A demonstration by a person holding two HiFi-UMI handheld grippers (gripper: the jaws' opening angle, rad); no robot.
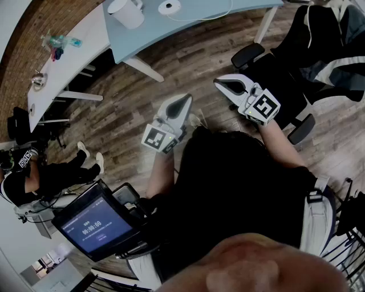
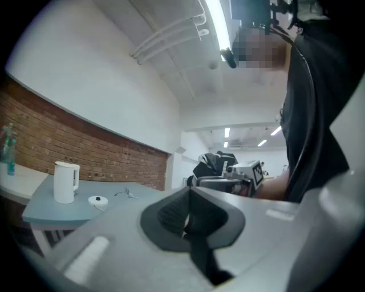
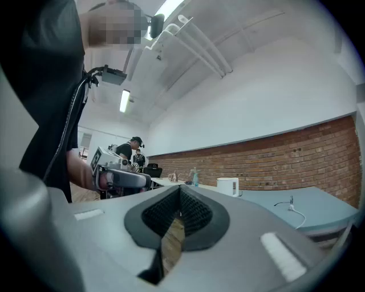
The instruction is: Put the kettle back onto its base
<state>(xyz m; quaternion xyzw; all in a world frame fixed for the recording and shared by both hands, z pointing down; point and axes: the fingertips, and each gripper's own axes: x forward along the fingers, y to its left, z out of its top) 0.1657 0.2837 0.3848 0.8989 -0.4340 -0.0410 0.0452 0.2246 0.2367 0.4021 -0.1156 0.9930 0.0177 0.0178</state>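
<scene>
The kettle (image 1: 126, 11) is spotted standing upright on the light-blue worktop (image 1: 154, 31), just beside its round base (image 1: 169, 7) but not on it; a gap is seen between the two and the base lies bare. The kettle's long axis is vertical, so a grip from the side at handle height is judged likely, though the handle's facing is too small to be called. From the left hand-held gripper (image 1: 181, 102) the kettle is picked up well ahead and off to the left, with the base a shade nearer the centre line. From the right hand-held gripper (image 1: 228, 85) it is seen ahead and slightly to the right, and farther off. The left is therefore judged the nearer of the two. Both are held well short of the worktop, out over the wooden floor (image 1: 131, 97). The left's jaws are seen pressed together with nothing between them, and the right's pads are likewise brought together at the tips, empty. A reach forward with the jaws parted first is what the coming move is judged to call for, followed by a short sideways carry onto the base.
</scene>
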